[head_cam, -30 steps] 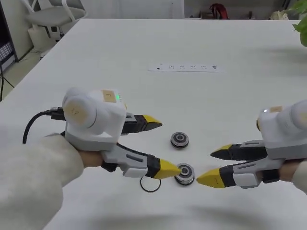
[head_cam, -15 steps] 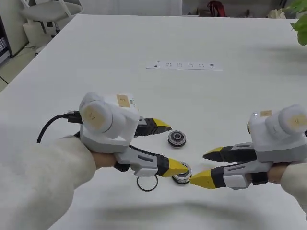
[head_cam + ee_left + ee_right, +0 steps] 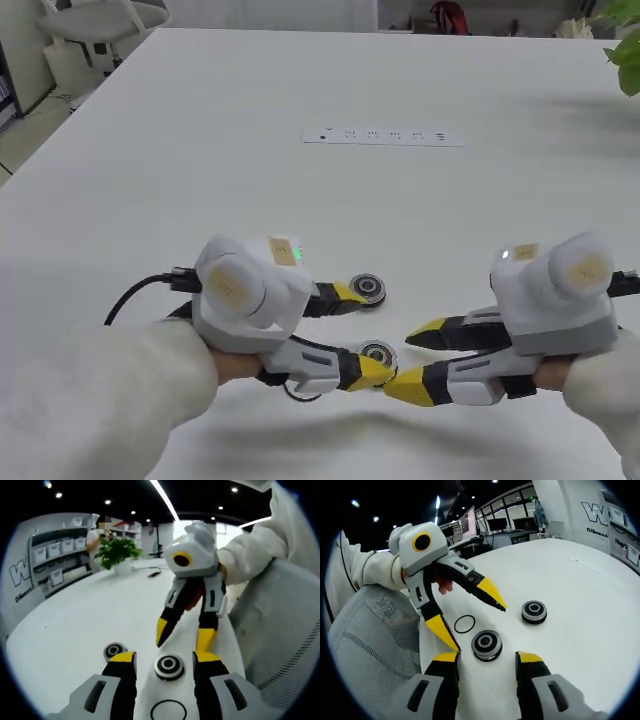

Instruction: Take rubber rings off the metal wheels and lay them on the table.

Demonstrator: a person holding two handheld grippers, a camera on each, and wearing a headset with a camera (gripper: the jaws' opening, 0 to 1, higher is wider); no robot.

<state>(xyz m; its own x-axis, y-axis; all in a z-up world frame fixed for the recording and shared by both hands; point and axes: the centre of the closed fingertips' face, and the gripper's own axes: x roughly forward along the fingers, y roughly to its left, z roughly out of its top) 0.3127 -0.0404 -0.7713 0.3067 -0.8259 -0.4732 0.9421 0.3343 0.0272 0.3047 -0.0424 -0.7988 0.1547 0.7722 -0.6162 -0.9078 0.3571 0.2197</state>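
**Two open grippers close in on one wheel**

The left gripper (image 3: 368, 333) has its two yellow-tipped jaws wide apart and holds nothing. In the left gripper view, the near wheel (image 3: 169, 666) sits on the table just past the tips, in line with the gap between them. The right gripper (image 3: 404, 360) is spread wide too and holds nothing. In the right gripper view the same wheel lies just ahead of its gap.

One second ago the two grippers were further apart, one at each side of this wheel. Now they have come closer. In the head view their lower tips almost meet just in front of the wheel. The left gripper's upper tip now sits just beside the far wheel (image 3: 368, 288); before, there was bare table between them. The two wheels and the loose rubber ring (image 3: 455, 624) have kept their places next to each other. In the head view the left gripper now covers more of the ring.

The white table (image 3: 200, 150) is smooth and bare from the wheels up to the flat white power strip (image 3: 385, 137), so there is lots of room that way. On the person's side, the table edge is near the ring, with grey mesh (image 3: 370, 645) past it.

Each wheel is round and low. It has a black outer band, a shiny silver band inside that, and a dark middle. The loose ring is thin and black, and it lies flat on the table.
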